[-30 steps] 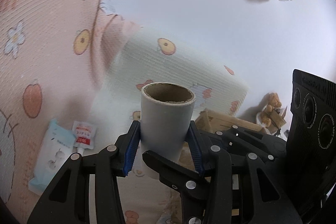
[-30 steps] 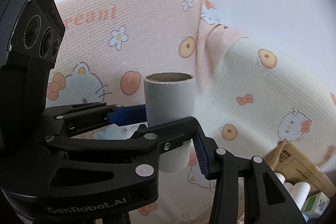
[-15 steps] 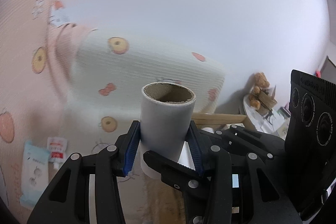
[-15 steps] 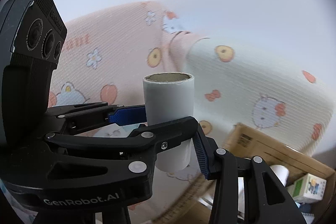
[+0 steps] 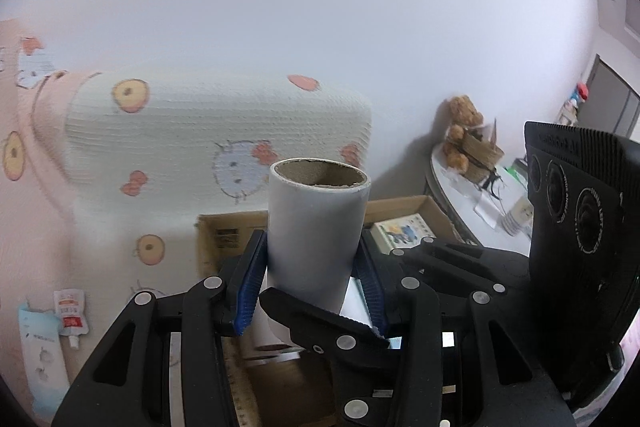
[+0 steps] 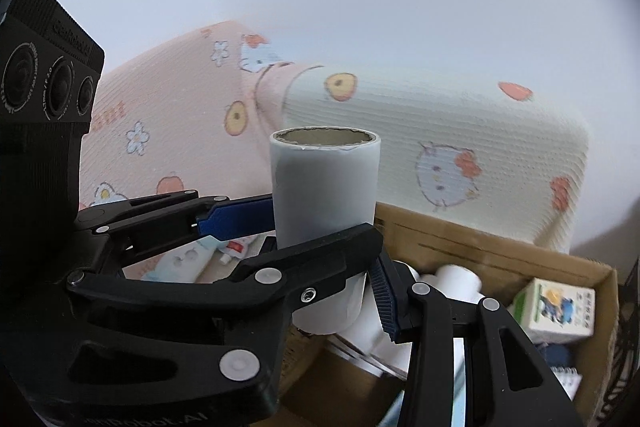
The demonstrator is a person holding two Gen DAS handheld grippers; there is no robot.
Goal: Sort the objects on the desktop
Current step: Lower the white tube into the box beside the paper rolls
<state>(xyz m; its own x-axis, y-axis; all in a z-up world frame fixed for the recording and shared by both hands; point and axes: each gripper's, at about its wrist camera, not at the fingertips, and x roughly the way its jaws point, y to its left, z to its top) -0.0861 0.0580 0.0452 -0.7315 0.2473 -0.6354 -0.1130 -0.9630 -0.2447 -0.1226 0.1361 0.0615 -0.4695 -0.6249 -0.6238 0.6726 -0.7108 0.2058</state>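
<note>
Between blue pads [image 5: 249, 279]: upright grey cardboard-cored roll [image 5: 314, 235]

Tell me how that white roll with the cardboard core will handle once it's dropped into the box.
The white roll looks hollow, so probably light. Both claws, left and right, pinch it without visible denting, so fairly stiff. Being cylindrical, it may roll or tip in the cardboard box.

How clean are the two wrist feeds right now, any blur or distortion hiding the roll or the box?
Left wrist view: the roll and gripper are sharp; the patterned cushion is smeared and the frame edges bend and darken. Right wrist view: roll crisp, cardboard box and carton slightly soft; lighting is flat, without glare.
</note>
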